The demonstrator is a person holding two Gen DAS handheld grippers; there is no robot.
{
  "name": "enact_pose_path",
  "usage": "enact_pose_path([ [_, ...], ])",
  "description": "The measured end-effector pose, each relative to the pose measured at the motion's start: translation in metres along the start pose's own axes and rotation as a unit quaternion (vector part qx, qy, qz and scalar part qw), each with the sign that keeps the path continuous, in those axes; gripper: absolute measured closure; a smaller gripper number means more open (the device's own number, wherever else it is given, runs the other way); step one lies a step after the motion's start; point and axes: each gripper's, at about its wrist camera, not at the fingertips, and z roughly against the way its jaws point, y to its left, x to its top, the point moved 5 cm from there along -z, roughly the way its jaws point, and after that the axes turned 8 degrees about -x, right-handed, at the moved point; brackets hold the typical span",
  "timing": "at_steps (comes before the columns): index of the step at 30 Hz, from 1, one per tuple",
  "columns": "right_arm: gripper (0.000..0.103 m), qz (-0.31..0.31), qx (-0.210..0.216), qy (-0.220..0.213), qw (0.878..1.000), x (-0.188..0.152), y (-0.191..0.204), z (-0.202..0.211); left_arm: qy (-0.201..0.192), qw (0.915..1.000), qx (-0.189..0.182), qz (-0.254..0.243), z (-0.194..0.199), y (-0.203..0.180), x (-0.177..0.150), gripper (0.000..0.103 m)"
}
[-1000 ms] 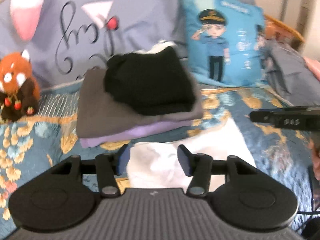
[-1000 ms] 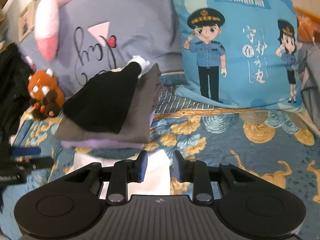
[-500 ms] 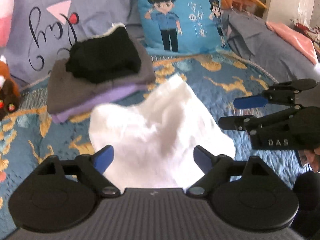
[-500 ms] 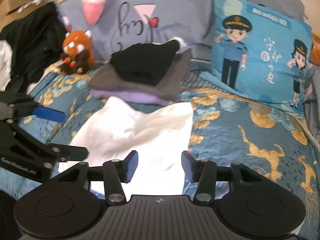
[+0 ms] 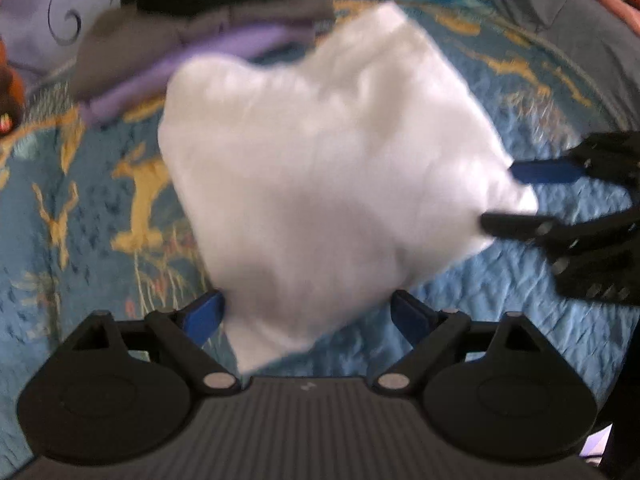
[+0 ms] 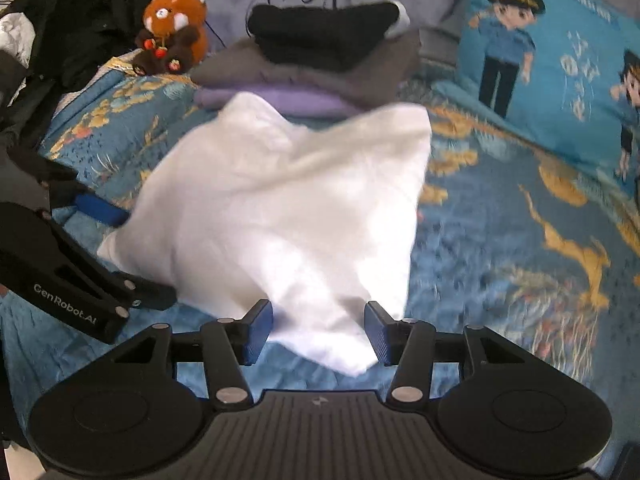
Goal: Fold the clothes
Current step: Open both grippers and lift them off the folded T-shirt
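Below both grippers, a white garment (image 5: 320, 168) lies loosely bunched on the blue patterned bedspread (image 6: 520, 240), just near of a stack of folded clothes (image 6: 320, 60). The left gripper (image 5: 308, 316) has its jaws spread wide, a corner of the garment between them but the pads clear of it. The right gripper (image 6: 318, 326) has its jaws about half open, another corner between them, unpinched. Far left sits a red panda plush (image 6: 172, 28); far right leans a blue cartoon cushion (image 6: 552, 60).
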Motion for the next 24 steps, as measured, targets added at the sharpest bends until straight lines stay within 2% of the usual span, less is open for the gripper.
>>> enact_pose_path([
  [3, 0.054, -0.011, 0.006, 0.000, 1.000, -0.008, -0.007, 0.006, -0.009, 0.9998, -0.013, 0.014, 0.002, 0.005, -0.015, 0.010],
  [8, 0.052, -0.029, 0.031, -0.022, 0.999, -0.015, -0.021, 0.026, -0.065, 0.9939, -0.077, 0.045, 0.040, 0.020, -0.030, 0.010],
  [10, 0.052, -0.028, 0.036, -0.022, 0.999, -0.020, -0.025, 0.026, -0.080, 0.9900, -0.100, 0.059, 0.050, 0.030, -0.031, 0.010],
  [13, 0.052, -0.036, 0.042, -0.021, 0.998, -0.023, -0.029, 0.022, -0.090, 0.9855, -0.115, 0.086, 0.055, 0.046, -0.026, 0.010],
  [16, 0.052, -0.055, 0.057, -0.026, 0.996, -0.023, -0.031, 0.018, -0.097, 0.9794, -0.142, 0.106, 0.049, 0.051, -0.020, 0.010],
  [19, 0.052, -0.075, 0.076, -0.033, 0.994, -0.022, -0.031, 0.014, -0.104, 0.9702, -0.176, 0.130, 0.042, 0.054, -0.015, 0.011],
  [21, 0.052, -0.094, 0.081, -0.035, 0.992, -0.021, -0.033, 0.011, -0.109, 0.9589, -0.208, 0.159, 0.037, 0.055, -0.015, 0.012],
  [24, 0.052, -0.136, 0.087, -0.033, 0.986, -0.021, -0.041, 0.006, -0.120, 0.9439, -0.233, 0.201, 0.032, 0.059, -0.020, 0.013],
])
